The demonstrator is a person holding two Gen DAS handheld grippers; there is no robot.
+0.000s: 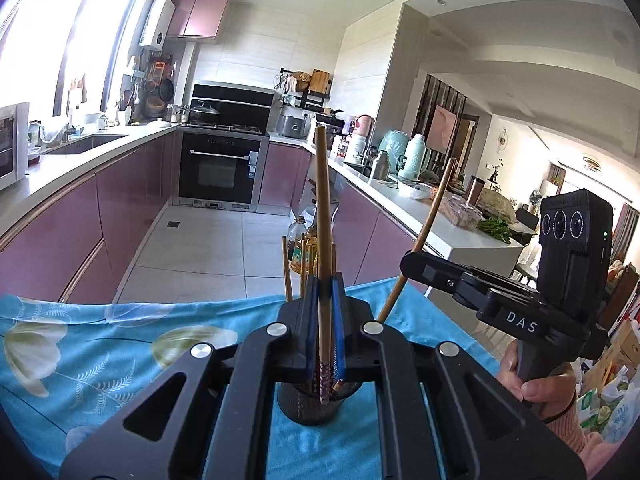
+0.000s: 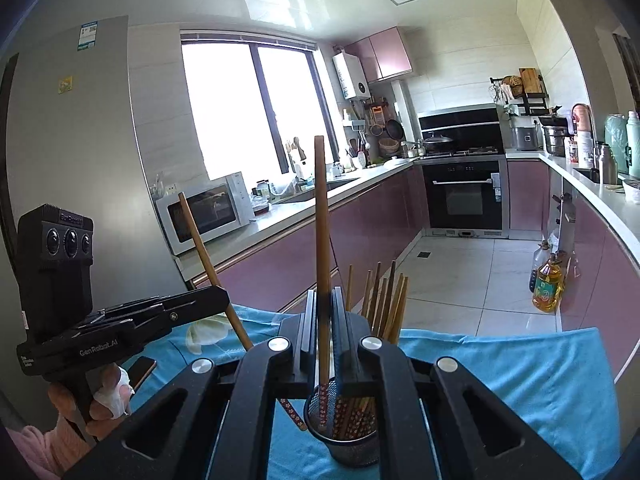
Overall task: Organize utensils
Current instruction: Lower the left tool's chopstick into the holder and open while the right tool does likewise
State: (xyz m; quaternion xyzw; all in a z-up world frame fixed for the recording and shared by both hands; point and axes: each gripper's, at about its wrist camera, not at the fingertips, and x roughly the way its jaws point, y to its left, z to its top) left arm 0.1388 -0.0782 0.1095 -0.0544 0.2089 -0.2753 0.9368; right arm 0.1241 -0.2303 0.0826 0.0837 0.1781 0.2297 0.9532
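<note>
My left gripper is shut on a wooden chopstick that stands upright, its patterned lower end over a black mesh utensil cup. My right gripper is shut on another chopstick, its decorated tip inside the same mesh cup, which holds several chopsticks. Each gripper shows in the other view: the right gripper with its slanted chopstick, the left gripper with its slanted chopstick. The cup stands on a blue floral cloth.
The blue cloth covers the table, whose far edge faces the kitchen floor. A phone lies on the cloth at the left. Oil bottles stand on the floor by the pink cabinets. A microwave sits on the counter.
</note>
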